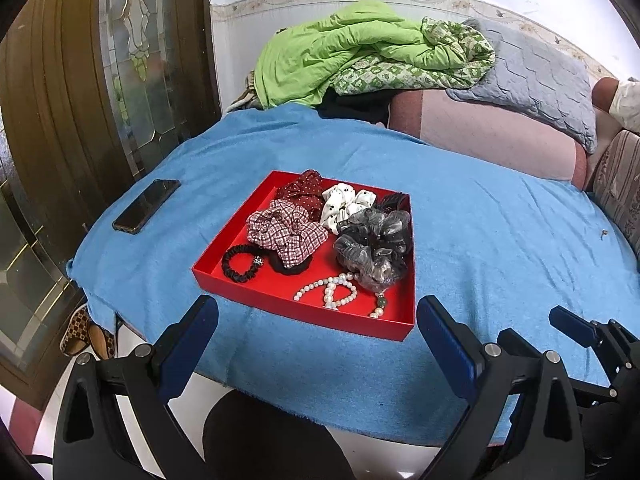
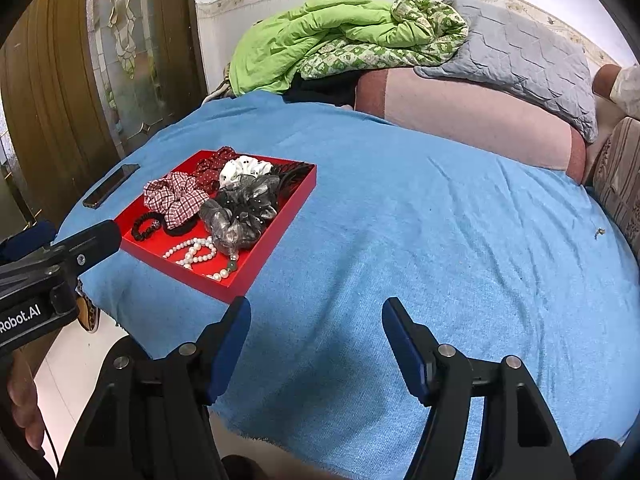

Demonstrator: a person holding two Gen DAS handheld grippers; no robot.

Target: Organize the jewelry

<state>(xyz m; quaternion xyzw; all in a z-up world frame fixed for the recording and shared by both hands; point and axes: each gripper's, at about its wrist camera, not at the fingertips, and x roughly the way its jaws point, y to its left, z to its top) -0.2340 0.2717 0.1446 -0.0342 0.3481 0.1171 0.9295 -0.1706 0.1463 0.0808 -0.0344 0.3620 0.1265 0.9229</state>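
Left wrist view faces red tray (image 1: 256,294) closely, right wrist view sees it obliquely leftward, both share it

Bright, even daylight, soft shadows, sharp center, heavy fisheye warp + dark vignette at edges.

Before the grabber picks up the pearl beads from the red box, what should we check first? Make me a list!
1. Left gripper open: ok, jaws wide apart, empty.
2. Right gripper open: ok, empty too.
3. White pearl bead strand reachable: ok, it lies in the near part of the shallow red cardboard tray.
4. Strand free of other things: not ok, one end runs under the grey sheer scrunchie.
5. Tray sits flat on the blue towel cloth: ok.
6. Strand knotted: cannot tell.
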